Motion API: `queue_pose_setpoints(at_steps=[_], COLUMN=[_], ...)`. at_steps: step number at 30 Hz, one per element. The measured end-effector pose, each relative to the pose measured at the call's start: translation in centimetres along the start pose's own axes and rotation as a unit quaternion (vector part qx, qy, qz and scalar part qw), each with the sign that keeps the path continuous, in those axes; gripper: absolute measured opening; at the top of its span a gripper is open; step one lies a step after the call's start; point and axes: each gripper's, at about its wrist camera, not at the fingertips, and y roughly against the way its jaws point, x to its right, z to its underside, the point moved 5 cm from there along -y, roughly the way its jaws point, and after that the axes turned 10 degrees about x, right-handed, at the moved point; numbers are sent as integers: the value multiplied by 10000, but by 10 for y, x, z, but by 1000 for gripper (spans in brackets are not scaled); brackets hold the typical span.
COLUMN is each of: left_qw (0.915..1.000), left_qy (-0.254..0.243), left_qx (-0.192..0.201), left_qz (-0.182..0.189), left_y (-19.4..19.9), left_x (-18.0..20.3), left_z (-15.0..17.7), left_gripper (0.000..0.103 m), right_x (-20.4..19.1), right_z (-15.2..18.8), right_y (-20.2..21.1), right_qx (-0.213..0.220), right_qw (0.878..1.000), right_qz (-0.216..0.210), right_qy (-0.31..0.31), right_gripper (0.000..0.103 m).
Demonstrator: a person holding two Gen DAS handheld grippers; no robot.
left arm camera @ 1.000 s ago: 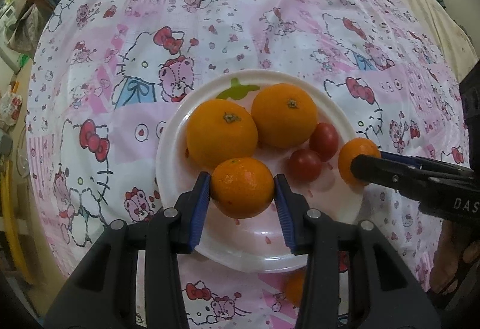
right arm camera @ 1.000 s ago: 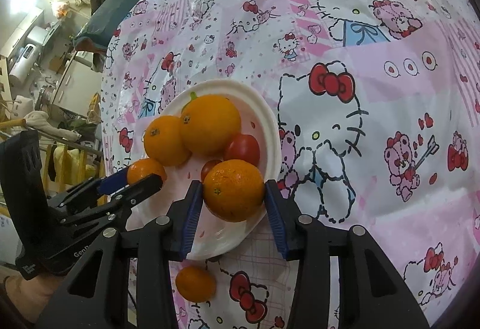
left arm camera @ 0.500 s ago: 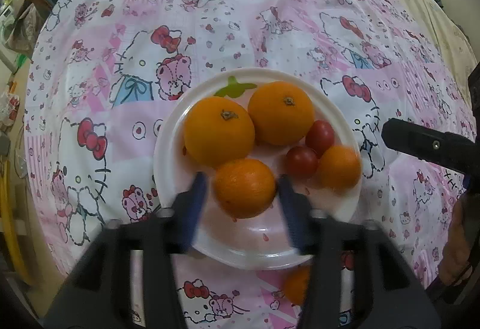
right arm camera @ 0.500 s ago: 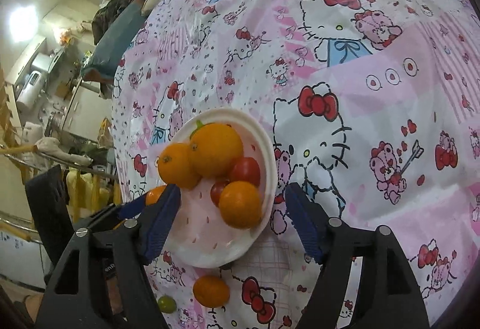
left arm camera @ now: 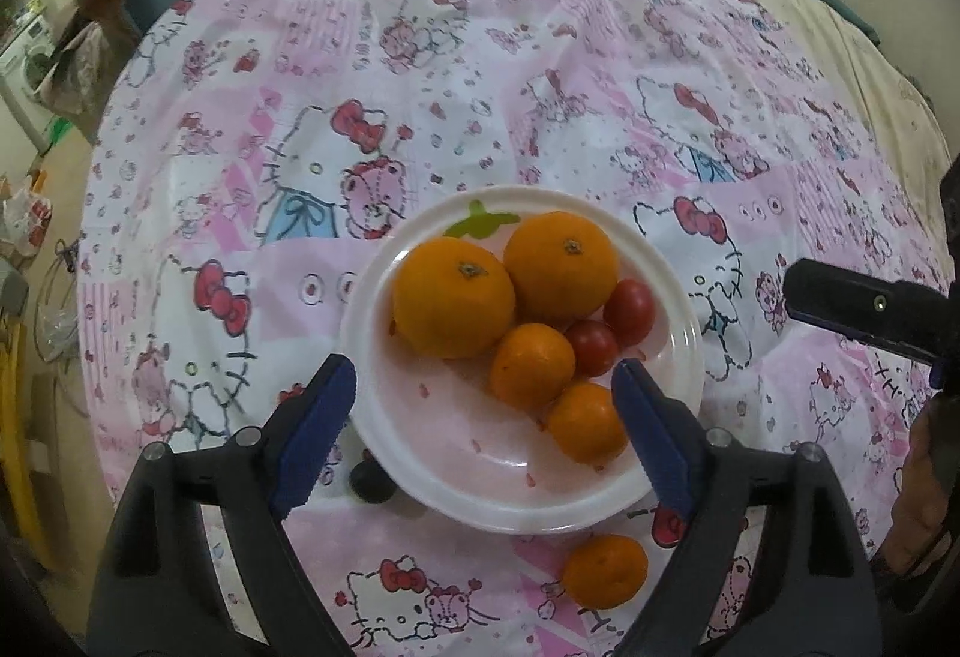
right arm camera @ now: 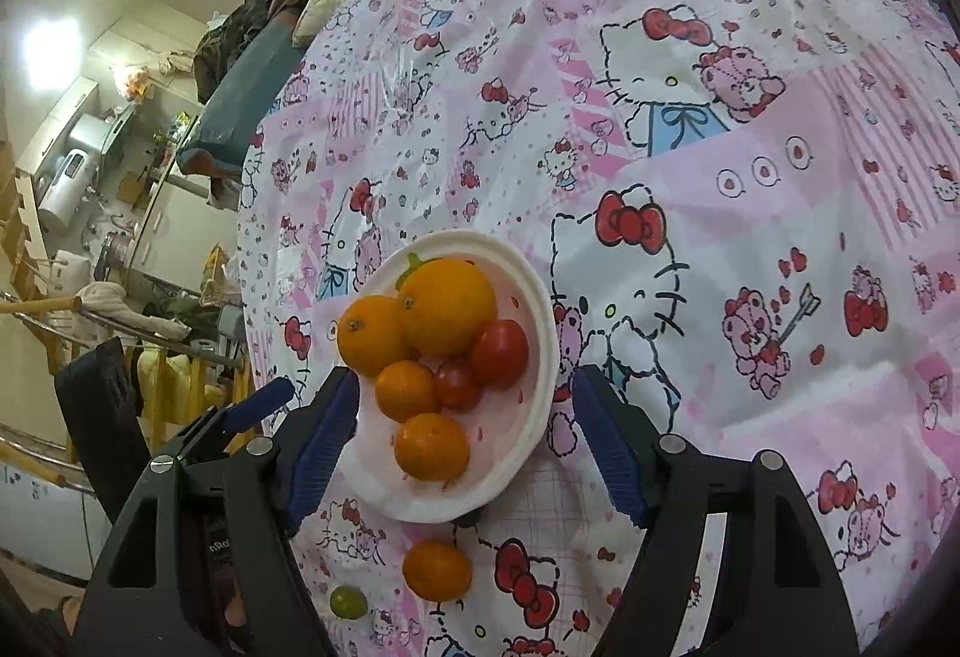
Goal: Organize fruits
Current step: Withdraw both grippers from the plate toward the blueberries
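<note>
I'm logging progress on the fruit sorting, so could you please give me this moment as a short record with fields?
surface: patterned cloth
plate: white, holds two big oranges, two small oranges, two tomatoes
off plate: small orange and green fruit on the cloth
dark object: at the plate's near rim, unidentifiable
left tongs: open, empty, just opened
right tongs: open, empty
</note>
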Motion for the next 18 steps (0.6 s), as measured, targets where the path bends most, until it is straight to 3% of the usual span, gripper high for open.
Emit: queue_pose_setpoints(at_steps=[18], left_qw=[9969], left_qy=[197], left_qx=[617], left_qz=[-444], left_y=[51], left_x=[-33], left_z=[3], left_gripper=[85], right_x=[-23], right_z=[30], right_y=[34], right_qx=[25], right_qw=[9984], right_qz=[151], right_qy=[537], right_gripper=[76])
